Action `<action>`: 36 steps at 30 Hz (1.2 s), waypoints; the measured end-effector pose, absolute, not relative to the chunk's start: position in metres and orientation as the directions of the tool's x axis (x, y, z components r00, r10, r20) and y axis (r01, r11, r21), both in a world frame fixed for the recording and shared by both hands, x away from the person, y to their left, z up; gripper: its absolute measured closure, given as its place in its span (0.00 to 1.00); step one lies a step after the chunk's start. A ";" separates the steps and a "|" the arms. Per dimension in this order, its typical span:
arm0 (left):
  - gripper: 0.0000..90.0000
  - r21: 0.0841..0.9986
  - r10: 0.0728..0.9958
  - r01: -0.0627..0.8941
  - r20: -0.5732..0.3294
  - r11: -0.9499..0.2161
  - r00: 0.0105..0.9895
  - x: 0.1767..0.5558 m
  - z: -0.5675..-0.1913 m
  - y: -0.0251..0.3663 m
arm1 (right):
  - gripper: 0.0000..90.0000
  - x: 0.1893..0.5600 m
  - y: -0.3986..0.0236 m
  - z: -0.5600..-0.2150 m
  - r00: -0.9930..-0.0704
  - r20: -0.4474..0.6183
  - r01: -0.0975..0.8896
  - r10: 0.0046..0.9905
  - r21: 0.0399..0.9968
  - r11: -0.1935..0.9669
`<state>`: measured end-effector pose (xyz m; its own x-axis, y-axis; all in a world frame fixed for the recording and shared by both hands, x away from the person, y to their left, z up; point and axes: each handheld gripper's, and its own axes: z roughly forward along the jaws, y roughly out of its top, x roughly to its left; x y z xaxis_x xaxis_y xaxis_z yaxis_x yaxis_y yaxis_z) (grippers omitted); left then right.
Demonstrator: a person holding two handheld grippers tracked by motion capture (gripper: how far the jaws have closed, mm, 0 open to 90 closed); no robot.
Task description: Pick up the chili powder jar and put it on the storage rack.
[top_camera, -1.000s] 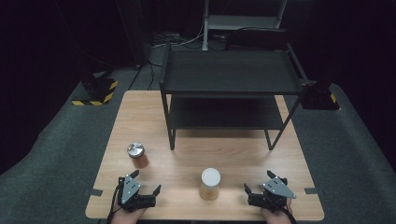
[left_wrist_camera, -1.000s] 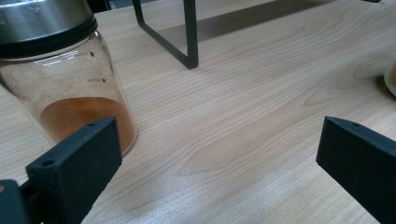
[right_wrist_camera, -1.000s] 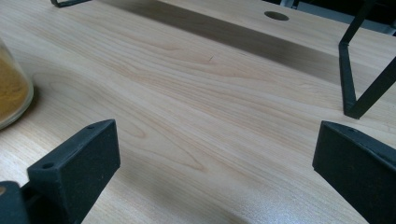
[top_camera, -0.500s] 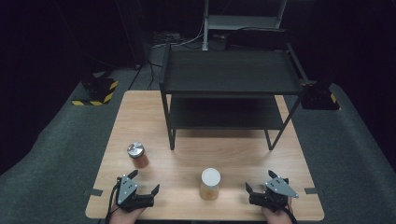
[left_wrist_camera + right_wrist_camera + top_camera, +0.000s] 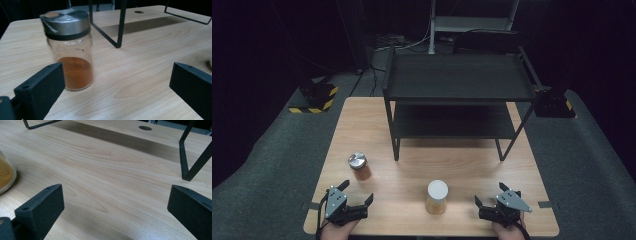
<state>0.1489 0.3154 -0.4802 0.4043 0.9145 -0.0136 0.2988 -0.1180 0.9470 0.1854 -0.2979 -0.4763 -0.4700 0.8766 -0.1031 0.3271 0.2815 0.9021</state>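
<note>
Table (image 5: 105,177) edge, cropped jar (image 5: 6,176) corner

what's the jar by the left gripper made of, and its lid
The jar looks like clear glass: the orange powder and the table's wood grain show through its wall, though clear plastic is possible. Its lid looks like brushed metal, silvery with soft streaked reflections, above a dark band at the neck.
</note>
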 end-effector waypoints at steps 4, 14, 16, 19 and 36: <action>0.00 0.946 0.920 0.298 -0.002 -0.125 0.391 0.153 -0.475 0.318 | 0.00 0.186 -0.296 -0.475 -0.475 -0.116 0.329 0.872 0.896 0.298; 0.00 0.949 0.932 0.289 0.012 -0.125 0.362 0.166 -0.467 0.322 | 0.00 0.187 -0.294 -0.473 -0.478 -0.126 0.335 0.869 0.889 0.313; 0.00 0.949 0.934 0.290 0.010 -0.121 0.357 0.169 -0.466 0.323 | 0.00 0.187 -0.294 -0.473 -0.477 -0.125 0.335 0.870 0.889 0.311; 0.00 0.950 0.936 0.291 0.007 -0.116 0.351 0.173 -0.465 0.324 | 0.00 0.187 -0.294 -0.473 -0.478 -0.126 0.334 0.869 0.889 0.312; 0.01 0.946 0.942 0.309 -0.015 -0.095 0.335 0.199 -0.455 0.329 | 0.00 0.188 -0.296 -0.474 -0.478 -0.116 0.337 0.870 0.891 0.304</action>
